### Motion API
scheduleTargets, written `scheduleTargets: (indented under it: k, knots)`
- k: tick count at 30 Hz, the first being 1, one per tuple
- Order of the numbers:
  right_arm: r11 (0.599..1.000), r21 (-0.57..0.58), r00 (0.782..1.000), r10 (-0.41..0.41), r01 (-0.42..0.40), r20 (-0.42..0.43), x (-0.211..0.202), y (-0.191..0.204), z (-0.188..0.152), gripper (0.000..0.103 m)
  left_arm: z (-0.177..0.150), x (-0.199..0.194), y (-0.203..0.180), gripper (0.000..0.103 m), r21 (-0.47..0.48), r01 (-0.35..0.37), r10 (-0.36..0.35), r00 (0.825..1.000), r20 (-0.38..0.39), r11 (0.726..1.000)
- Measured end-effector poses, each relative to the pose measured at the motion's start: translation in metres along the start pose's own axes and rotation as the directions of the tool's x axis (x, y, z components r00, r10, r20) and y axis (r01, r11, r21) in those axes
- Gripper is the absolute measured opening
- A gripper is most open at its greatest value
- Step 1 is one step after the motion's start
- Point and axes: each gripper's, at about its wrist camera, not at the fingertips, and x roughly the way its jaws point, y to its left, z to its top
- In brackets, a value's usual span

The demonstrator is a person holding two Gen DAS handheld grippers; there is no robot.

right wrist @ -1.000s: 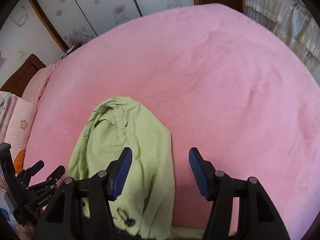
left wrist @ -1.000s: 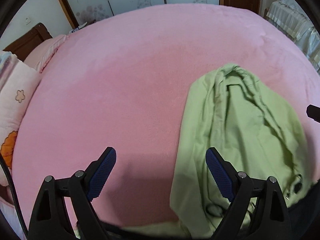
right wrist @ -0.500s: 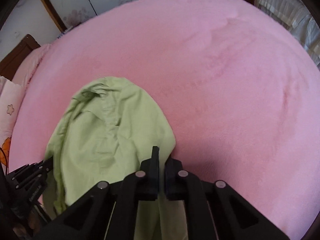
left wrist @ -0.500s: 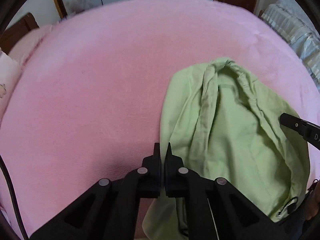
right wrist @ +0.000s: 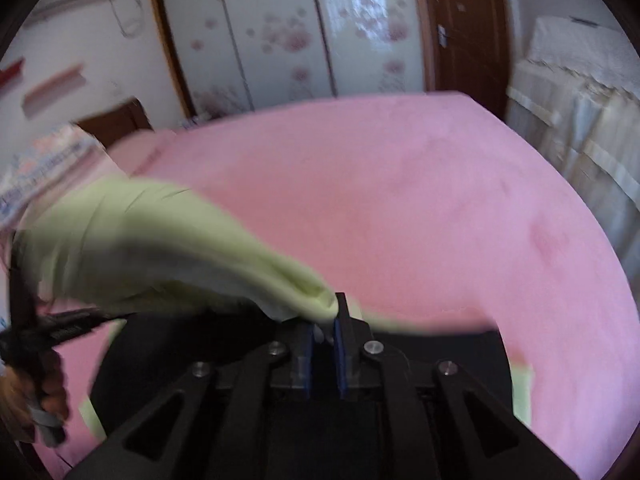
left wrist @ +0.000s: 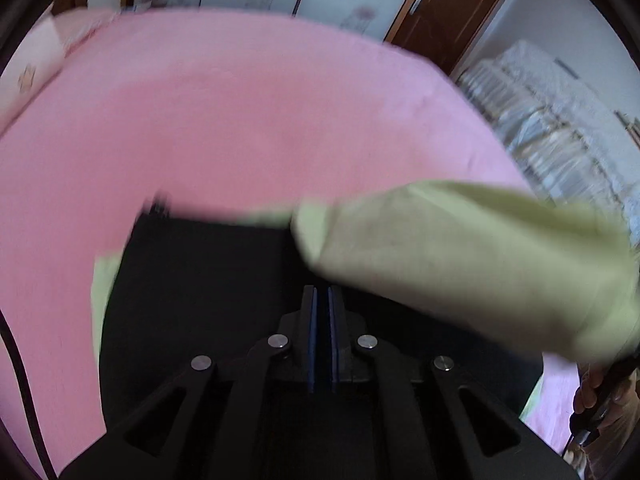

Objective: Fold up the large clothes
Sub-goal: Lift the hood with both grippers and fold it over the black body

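each view looks steeply down along its own fingers from close above the bed [left wrist: 224,120]. both face the wardrobe [right wrist: 280,36] and door [right wrist: 468,24], sharing the bed, the cloth [left wrist: 460,256] and a dark garment [left wrist: 200,280].

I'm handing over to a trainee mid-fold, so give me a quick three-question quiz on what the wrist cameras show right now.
1. True or false: the green garment lies flat on the bed cover.
2. What colour is the bed cover? A blue, B pink, C white.
3. What sits between the fingers of the right gripper?
Key: 1 false, it is raised and stretched above the cover. 2 B. 3 the green garment; those fingers are opening, with a fold of it between them.
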Motion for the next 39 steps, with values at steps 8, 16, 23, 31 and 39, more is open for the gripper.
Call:
scheduleTargets:
  k: [8,16,23,31,39]
  knots:
    - [0.985,0.163,0.944,0.104,-0.054,-0.312,0.0,-0.031,-0.104,0.017,-0.087,-0.003,0.006,0.024,-0.112,-0.077,0.056,0.983,-0.176,0.991]
    - [0.965,0.172,0.925,0.242,-0.198,-0.292,-0.018,-0.019,-0.104,0.051,-0.122,-0.02,-0.062,0.057,-0.251,0.037,-0.062,0.994,-0.093,0.967]
    - [0.942,0.252,0.907,0.294,-0.222,-0.301,0.042,0.007,-0.116,0.047,-0.136,0.03,-0.076,0.049,-0.267,0.09,-0.128,0.984,-0.128,0.96]
    - [0.895,0.312,0.897,0.391,-0.318,-0.208,0.015,0.017,-0.112,0.005,-0.138,0.024,-0.097,0.007,-0.231,0.132,-0.144,0.989,-0.037,0.964]
    - [0.93,0.317,0.905,0.287,-0.185,-0.313,0.038,0.021,-0.145,0.013,-0.149,0.04,-0.094,0.014,-0.226,0.079,-0.113,0.984,-0.14,0.971]
